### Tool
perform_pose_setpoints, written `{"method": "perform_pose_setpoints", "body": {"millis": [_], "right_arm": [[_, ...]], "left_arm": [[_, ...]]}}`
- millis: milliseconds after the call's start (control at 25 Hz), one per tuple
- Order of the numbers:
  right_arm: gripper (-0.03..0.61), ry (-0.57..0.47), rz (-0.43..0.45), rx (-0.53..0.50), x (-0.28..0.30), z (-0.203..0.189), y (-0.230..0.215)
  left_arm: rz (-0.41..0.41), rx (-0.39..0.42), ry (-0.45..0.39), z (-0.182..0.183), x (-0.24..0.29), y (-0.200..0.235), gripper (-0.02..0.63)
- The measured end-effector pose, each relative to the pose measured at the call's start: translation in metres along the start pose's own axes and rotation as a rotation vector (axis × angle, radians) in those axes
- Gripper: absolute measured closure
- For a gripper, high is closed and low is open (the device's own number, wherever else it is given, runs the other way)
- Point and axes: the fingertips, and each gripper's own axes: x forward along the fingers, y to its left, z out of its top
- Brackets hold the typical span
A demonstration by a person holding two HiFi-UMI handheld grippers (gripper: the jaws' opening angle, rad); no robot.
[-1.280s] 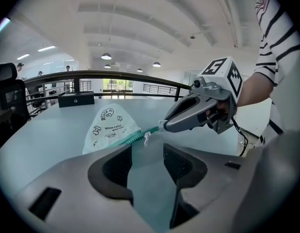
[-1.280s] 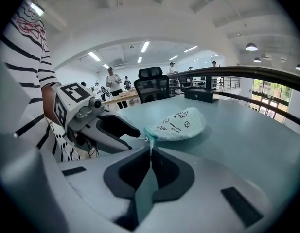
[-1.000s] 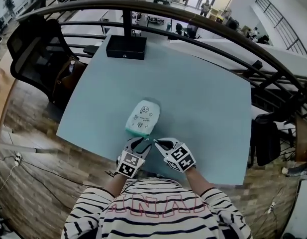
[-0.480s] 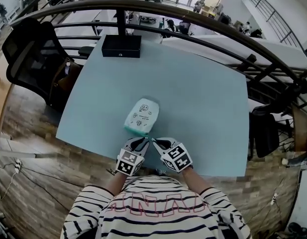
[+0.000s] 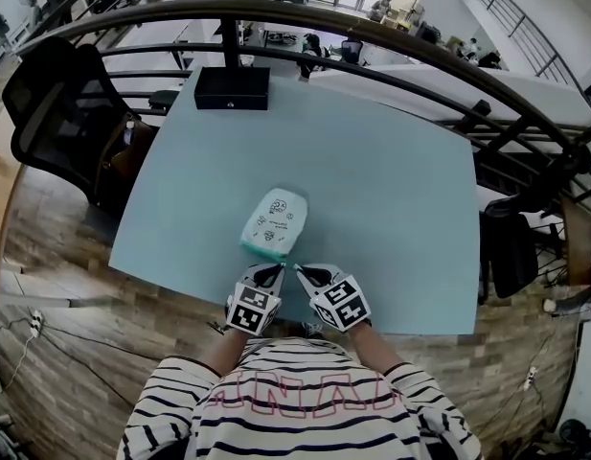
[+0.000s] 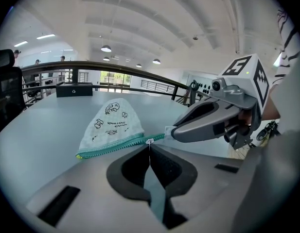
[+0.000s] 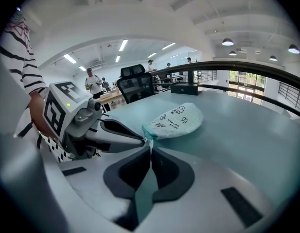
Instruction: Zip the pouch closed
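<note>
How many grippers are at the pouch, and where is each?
2. The left gripper, whose jaws have just been closing, pinches the zipper pull on the pouch's near edge; the right gripper pinches the pouch's corner just right of it. None appear hidden.

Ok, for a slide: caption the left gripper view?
Left gripper just closed on the zipper pull; right gripper holds the pouch by its corner.

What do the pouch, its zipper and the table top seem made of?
The pouch looks like soft matte cloth with a fine checked weave and printed cartoons. Its zipper is teal, probably plastic teeth. The table top is smooth, pale blue, faintly shiny, perhaps laminate.
</note>
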Motion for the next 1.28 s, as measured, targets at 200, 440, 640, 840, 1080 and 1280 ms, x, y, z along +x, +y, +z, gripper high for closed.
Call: {"method": "perform_pose_setpoints", "body": {"millis": [200,440,640,840,1080,1280], "right_arm": [[0.545,-0.022,-0.007,0.031,-0.001,0.002,-0.003],[0.545,-0.025,-0.025,0.036,-0.008,0.003,-0.013],[0.546,-0.033,-0.029,0.044,-0.008,0.002,-0.017],[0.546,-0.037,-0.048,0.048,-0.01,-0.001,-0.022],[0.546,-0.048,-0.058,0.066,-0.015,-0.002,-0.03],[0.546,-0.053,-0.053,0.071,-0.015,-0.002,-0.03]], "left_arm": [[0.016,-0.015,0.004,0.003,0.0,0.004,0.586],[0.041,-0.061,0.012,0.005,0.002,0.006,0.586],[0.053,-0.071,0.021,0.007,0.005,0.011,0.586],[0.096,-0.095,0.041,0.002,0.004,0.021,0.588],[0.16,-0.131,0.042,0.0,-0.004,0.047,0.588],[0.174,-0.122,0.045,0.003,-0.005,0.051,0.588]]}}
